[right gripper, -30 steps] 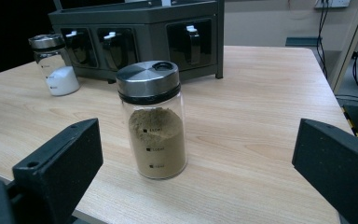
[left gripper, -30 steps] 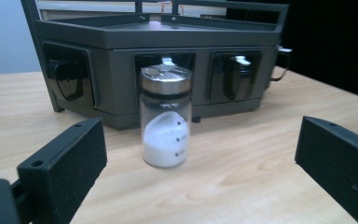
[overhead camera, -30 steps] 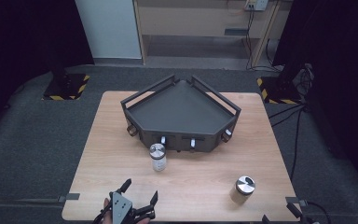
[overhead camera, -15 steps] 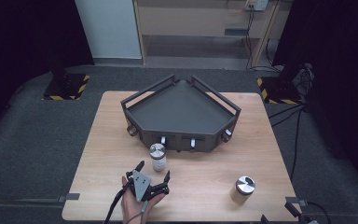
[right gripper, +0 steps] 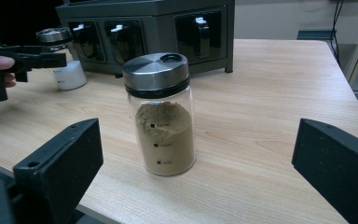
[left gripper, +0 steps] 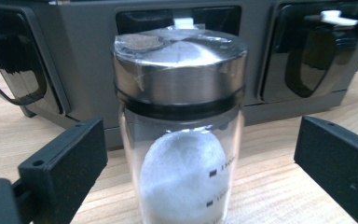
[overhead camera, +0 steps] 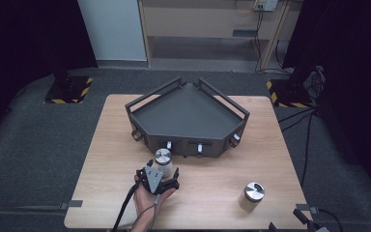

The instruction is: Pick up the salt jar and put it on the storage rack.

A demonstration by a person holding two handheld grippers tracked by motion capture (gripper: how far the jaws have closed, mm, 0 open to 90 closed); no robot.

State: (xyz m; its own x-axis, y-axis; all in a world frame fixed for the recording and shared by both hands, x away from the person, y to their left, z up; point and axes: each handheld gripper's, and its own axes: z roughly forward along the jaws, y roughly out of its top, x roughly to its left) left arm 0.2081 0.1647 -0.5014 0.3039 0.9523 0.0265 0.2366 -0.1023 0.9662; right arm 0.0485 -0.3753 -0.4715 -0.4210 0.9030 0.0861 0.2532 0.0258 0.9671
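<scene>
A glass jar of white powder [overhead camera: 163, 162] with a steel lid stands just in front of the dark grey corner rack [overhead camera: 188, 145]. My left gripper [overhead camera: 163, 171], held by a hand, is open, one jaw on either side of this white-powder jar [left gripper: 179, 140] with a gap on both sides. A second jar, holding brown powder [overhead camera: 253, 195], stands at the front right of the table. My right gripper [right gripper: 198, 149] is open and faces this brown-powder jar [right gripper: 163, 116] from a short way off, with the jar beyond its jaws.
The rack [right gripper: 158, 9] has several dark front slots with small white tabs [left gripper: 338, 17]. The wooden table [overhead camera: 125, 125] ends close behind both hands. In the right gripper view the left gripper [right gripper: 23, 58] shows at the far left.
The left gripper has moved from the table's front edge forward and right to the white-powder jar, and its jaws now flank it. The jars have not moved.
</scene>
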